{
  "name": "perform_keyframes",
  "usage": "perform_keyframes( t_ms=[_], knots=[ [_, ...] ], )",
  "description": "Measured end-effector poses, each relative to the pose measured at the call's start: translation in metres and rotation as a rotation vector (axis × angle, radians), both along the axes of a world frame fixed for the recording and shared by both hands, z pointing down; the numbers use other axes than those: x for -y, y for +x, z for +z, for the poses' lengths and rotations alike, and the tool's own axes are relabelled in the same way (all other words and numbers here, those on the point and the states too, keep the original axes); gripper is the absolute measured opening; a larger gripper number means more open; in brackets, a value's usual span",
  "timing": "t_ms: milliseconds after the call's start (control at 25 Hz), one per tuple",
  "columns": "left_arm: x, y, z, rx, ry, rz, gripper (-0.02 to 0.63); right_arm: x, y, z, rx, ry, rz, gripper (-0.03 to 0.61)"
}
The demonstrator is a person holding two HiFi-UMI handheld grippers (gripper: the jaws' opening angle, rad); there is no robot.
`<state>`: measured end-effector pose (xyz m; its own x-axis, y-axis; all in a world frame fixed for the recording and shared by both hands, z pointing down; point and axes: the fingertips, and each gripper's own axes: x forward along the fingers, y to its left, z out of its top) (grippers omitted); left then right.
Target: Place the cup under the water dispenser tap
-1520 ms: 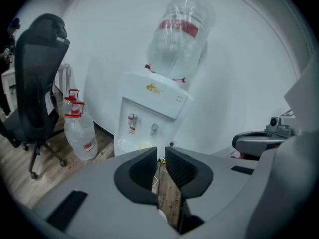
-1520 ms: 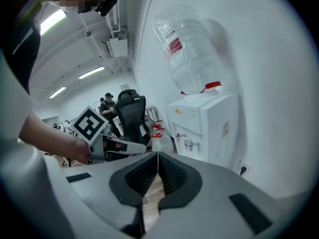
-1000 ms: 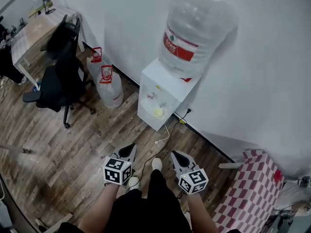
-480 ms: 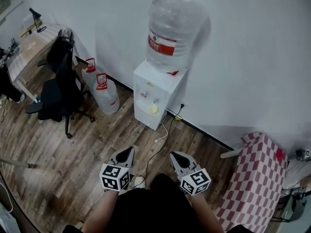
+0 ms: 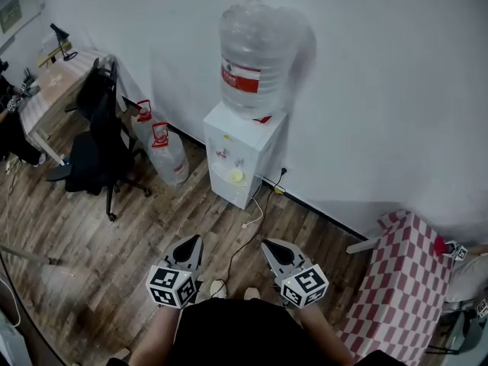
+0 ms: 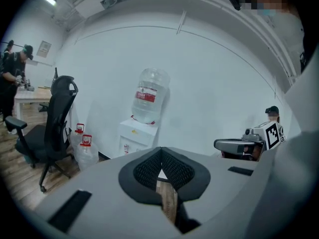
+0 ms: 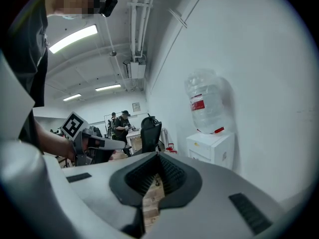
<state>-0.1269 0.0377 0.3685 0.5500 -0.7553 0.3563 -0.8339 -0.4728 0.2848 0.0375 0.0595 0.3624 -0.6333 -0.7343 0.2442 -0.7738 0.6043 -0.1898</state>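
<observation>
Distance to the water dispenser [image 5: 240, 155] is greater than a second ago: it now looks smaller and sits higher in the head view, with more wooden floor [image 5: 114, 227] lying between it and the person. Both claws remain low in the frame in front of the person's body, side by side and well apart from the dispenser. The left claw [image 5: 191, 244] and the right claw [image 5: 271, 246] are held out on bare forearms, marker cubes nearest the camera and tips aimed towards the dispenser. In the left gripper view the left claw [image 6: 160, 156] has its pads closed tip to tip with nothing between them. The right gripper view shows the right claw [image 7: 157, 158] closed in the same way and just as empty. The cup [image 5: 237, 175], small and yellow, sits in the recess on the dispenser's front, below the taps, touched by neither claw. A large clear bottle [image 5: 255, 52] with a red label stands upside down on top of the dispenser, and how much water it holds cannot be told. Two more clear jugs [image 5: 166, 152] with red tops stand on the floor against the wall, left of the dispenser. A black office chair [image 5: 95, 147] stands beside them, in front of a counter [image 5: 53, 90].
</observation>
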Motion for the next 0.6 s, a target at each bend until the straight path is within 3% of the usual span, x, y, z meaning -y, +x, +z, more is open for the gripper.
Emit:
perform_keyframes(
  t_ms=[200,600],
  knots=[
    [-0.017,0.023,-0.011,-0.008,0.013,0.006,0.014,-0.01,0.018,-0.006,0.003,0.006,-0.017,0.021],
    [-0.026,0.03,-0.013,0.049,0.039,-0.005,0.014,-0.02,0.037,-0.005,0.0,-0.006,-0.013,0.021]
  ],
)
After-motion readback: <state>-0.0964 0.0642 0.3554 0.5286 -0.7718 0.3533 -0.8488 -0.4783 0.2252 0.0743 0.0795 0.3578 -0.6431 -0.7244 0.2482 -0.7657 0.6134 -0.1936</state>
